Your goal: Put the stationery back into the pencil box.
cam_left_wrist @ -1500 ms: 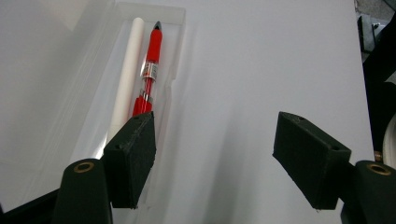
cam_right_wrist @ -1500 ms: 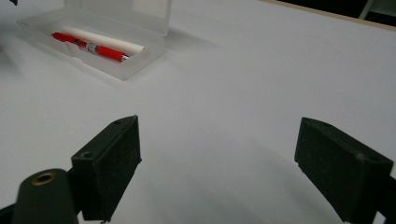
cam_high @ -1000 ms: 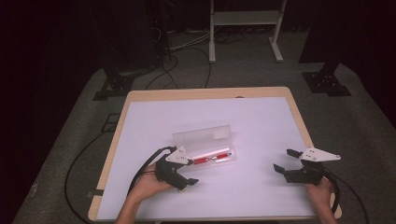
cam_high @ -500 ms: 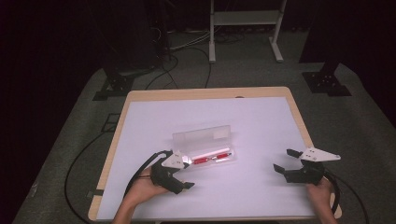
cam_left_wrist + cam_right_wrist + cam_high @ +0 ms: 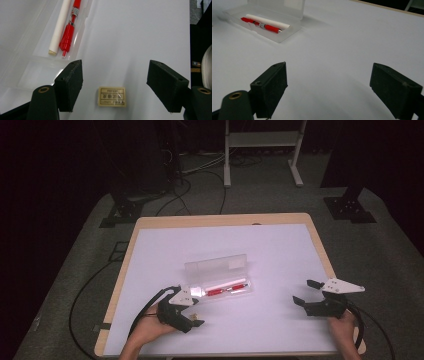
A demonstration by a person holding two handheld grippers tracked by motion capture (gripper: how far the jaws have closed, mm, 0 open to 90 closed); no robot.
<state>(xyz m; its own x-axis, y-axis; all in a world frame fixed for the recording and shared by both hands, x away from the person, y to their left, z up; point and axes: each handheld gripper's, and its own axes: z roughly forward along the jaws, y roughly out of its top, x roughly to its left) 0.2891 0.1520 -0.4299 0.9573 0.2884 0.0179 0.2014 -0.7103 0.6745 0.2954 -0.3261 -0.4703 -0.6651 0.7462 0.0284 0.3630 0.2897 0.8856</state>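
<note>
Left gripper [image 5: 196,316] sits low over the near-left part of the white table [image 5: 280,245], jaws spread wide with nothing gripped. In the left gripper view a small cream eraser [image 5: 111,96] with a printed label lies flat on the table right between those open jaws, touched by neither pad. Just beyond the left jaw there is the near end of the clear plastic pencil case [image 5: 37,53]. From the high view, the case [image 5: 218,270] lies open around the middle of the table, lid tipped back on the far side. Inside, a red pen [image 5: 226,290] and a white stick [image 5: 225,283] lie side by side along the tray, the white one on the far side. Over on the near-right, the right gripper [image 5: 307,292] hovers well apart from the case, jaws also standing wide and empty, only bare table between them.
</note>
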